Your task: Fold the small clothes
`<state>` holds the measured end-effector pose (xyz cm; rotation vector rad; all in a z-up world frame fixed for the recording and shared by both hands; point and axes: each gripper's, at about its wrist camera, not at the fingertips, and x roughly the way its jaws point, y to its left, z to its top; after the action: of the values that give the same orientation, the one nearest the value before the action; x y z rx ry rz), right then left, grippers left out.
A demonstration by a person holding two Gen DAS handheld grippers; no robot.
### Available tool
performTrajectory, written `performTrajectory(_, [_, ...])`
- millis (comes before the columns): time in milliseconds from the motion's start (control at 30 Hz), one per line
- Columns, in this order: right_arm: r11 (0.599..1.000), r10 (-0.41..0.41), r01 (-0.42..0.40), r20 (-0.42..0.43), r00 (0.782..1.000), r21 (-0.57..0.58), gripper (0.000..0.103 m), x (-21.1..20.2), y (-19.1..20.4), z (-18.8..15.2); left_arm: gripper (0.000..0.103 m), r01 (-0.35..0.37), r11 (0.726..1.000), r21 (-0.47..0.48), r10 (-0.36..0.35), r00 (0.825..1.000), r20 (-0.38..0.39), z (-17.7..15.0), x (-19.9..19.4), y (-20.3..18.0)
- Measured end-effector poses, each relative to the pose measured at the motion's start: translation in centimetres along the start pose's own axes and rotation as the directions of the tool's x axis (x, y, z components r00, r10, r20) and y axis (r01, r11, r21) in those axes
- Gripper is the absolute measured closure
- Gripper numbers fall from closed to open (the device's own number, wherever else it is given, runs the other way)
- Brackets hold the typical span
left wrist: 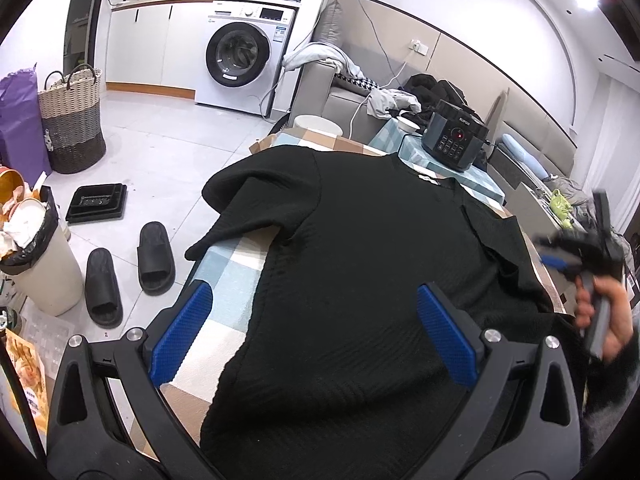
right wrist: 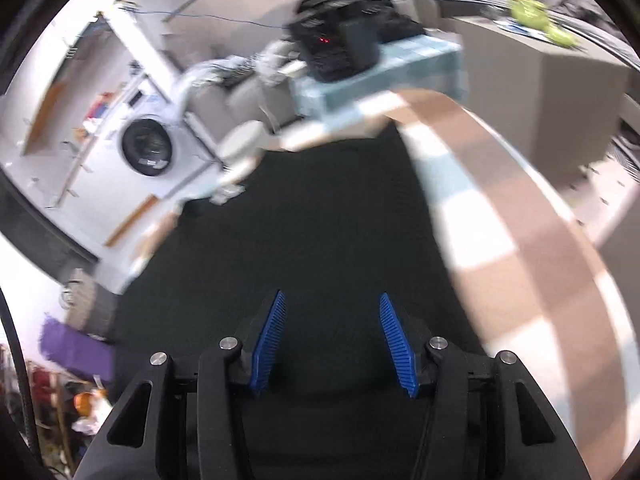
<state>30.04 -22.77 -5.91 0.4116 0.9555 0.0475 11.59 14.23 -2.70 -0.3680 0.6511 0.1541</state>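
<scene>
1. While the black shirt (left wrist: 360, 260) lies flat on the table (left wrist: 224, 280), both hand-held grippers hang over it and neither one holds cloth.
2. The shirt covers most of the table. Its collar points to the far edge, by the black cooker (left wrist: 454, 140), and its hem is at the near edge.
3. One sleeve (left wrist: 248, 208) hangs over the left edge of the table. The other sleeve is tucked in near the right edge.
4. The left hand-held gripper (left wrist: 316, 336) is open wide above the hem, with nothing between its blue pads (left wrist: 182, 332).
5. The right hand-held gripper (right wrist: 332, 340) is about half open over the shirt and grips nothing. Its picture is smeared, so I think it is moving fast.
6. What could go wrong: a fast grab may pinch only the top layer, or pinch the checked tablecloth too, and pull it along.
7. The hanging sleeve could drag the shirt toward the floor if one side is lifted alone.
8. A big swing could bump the cooker at the far corner.
</scene>
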Motion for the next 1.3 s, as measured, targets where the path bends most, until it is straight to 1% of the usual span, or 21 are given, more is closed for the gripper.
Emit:
performTrajectory(33, [1.0, -0.005, 0.005, -0.033, 0.999, -0.007, 0.053, 0.3, -1.1, -0.7, 0.002, -0.009, 1.0, -0.006, 0.009, 1.0, -0.001, 0.0, 0.1, 0.2])
performTrajectory(67, [1.0, -0.016, 0.015, -0.073, 0.997, -0.016, 0.062, 0.9, -1.7, -1.1, 0.002, -0.024, 1.0, -0.018, 0.024, 1.0, -0.006, 0.1, 0.1, 0.4])
performTrajectory(100, [1.0, -0.023, 0.021, -0.107, 0.994, -0.022, 0.066, 1.2, -2.3, -1.5, 0.002, -0.03, 0.999, -0.039, 0.029, 0.999, -0.015, 0.2, 0.3, 0.7])
performTrajectory(133, [1.0, -0.016, 0.015, -0.114, 0.993, -0.01, 0.067, 0.9, -2.8, -1.9, 0.002, -0.026, 0.998, -0.059, 0.025, 0.999, -0.022, 0.3, 0.4, 1.1])
performTrajectory(200, [1.0, 0.019, -0.019, -0.085, 0.996, 0.0, 0.066, -0.5, -3.5, -2.3, 0.002, -0.016, 0.994, -0.108, 0.013, 0.999, -0.031, 0.6, 0.7, 2.2])
performTrajectory(267, [0.999, 0.039, -0.04, -0.051, 0.998, -0.008, 0.064, -2.1, -3.4, -2.9, 0.007, -0.016, 0.988, -0.151, 0.011, 0.999, -0.036, 1.0, 0.9, 3.3])
performTrajectory(367, [0.994, 0.103, -0.103, -0.021, 0.994, -0.026, 0.061, -4.3, -2.8, -3.9, 0.011, -0.026, 0.975, -0.219, 0.018, 0.999, -0.039, 1.8, 1.6, 5.2])
performTrajectory(400, [0.992, 0.122, -0.122, -0.016, 0.992, -0.037, 0.061, -5.0, -2.5, -4.4, 0.012, -0.013, 0.968, -0.251, 0.004, 0.999, -0.036, 2.1, 1.9, 6.0])
performTrajectory(500, [0.987, 0.156, -0.156, -0.01, 0.988, -0.046, 0.06, -6.2, -1.7, -5.5, 0.016, 0.017, 0.931, -0.363, -0.029, 0.999, -0.026, 2.8, 3.3, 8.9])
performTrajectory(600, [0.984, 0.177, -0.177, -0.021, 0.984, -0.029, 0.059, -6.8, -1.7, -6.8, 0.019, 0.068, 0.877, -0.475, -0.087, 0.996, -0.018, 3.3, 5.4, 12.1])
performTrajectory(700, [0.985, 0.17, -0.171, -0.036, 0.985, -0.027, 0.059, -7.1, -1.7, -7.9, 0.022, 0.06, 0.827, -0.559, -0.098, 0.994, -0.037, 3.5, 7.8, 14.8])
performTrajectory(767, [0.986, 0.167, -0.168, -0.042, 0.985, -0.022, 0.059, -7.1, -1.9, -8.3, 0.024, 0.055, 0.801, -0.596, -0.11, 0.992, -0.057, 3.3, 9.2, 16.0])
performTrajectory(933, [0.987, 0.159, -0.159, -0.033, 0.987, -0.017, 0.059, -7.9, -1.6, -8.7, 0.026, 0.034, 0.771, -0.636, -0.142, 0.983, -0.119, 2.7, 12.9, 17.0])
performTrajectory(1067, [0.987, 0.161, -0.161, -0.02, 0.987, -0.012, 0.059, -8.5, -1.5, -8.6, 0.028, 0.026, 0.736, -0.676, -0.182, 0.97, -0.16, 2.0, 15.9, 17.3])
performTrajectory(1100, [0.987, 0.163, -0.163, -0.019, 0.987, -0.013, 0.059, -8.6, -1.5, -8.6, 0.029, 0.033, 0.72, -0.693, -0.201, 0.966, -0.163, 1.9, 16.7, 17.6])
performTrajectory(1133, [0.987, 0.16, -0.16, -0.021, 0.987, -0.012, 0.059, -8.6, -1.6, -8.5, 0.033, 0.037, 0.702, -0.711, -0.219, 0.961, -0.167, 1.6, 17.5, 17.8])
performTrajectory(1167, [0.987, 0.159, -0.16, -0.024, 0.987, -0.012, 0.059, -8.6, -1.7, -8.5, 0.042, 0.038, 0.689, -0.724, -0.232, 0.958, -0.17, 1.4, 17.9, 17.9])
performTrajectory(1200, [0.987, 0.161, -0.161, -0.028, 0.987, -0.014, 0.059, -8.6, -1.7, -8.5, 0.048, 0.045, 0.672, -0.739, -0.245, 0.956, -0.164, 1.2, 18.4, 18.1])
performTrajectory(1233, [0.987, 0.158, -0.158, -0.028, 0.987, -0.017, 0.059, -8.6, -1.8, -8.4, 0.056, 0.046, 0.656, -0.753, -0.246, 0.957, -0.155, 1.0, 18.8, 18.4])
performTrajectory(1267, [0.988, 0.154, -0.154, -0.027, 0.988, -0.017, 0.059, -8.6, -1.9, -8.4, 0.068, 0.058, 0.645, -0.762, -0.251, 0.958, -0.139, 0.9, 18.8, 18.5])
performTrajectory(1300, [0.988, 0.155, -0.155, -0.026, 0.988, -0.013, 0.059, -8.6, -2.1, -8.4, 0.075, 0.08, 0.637, -0.767, -0.252, 0.961, -0.109, 1.0, 18.7, 18.4])
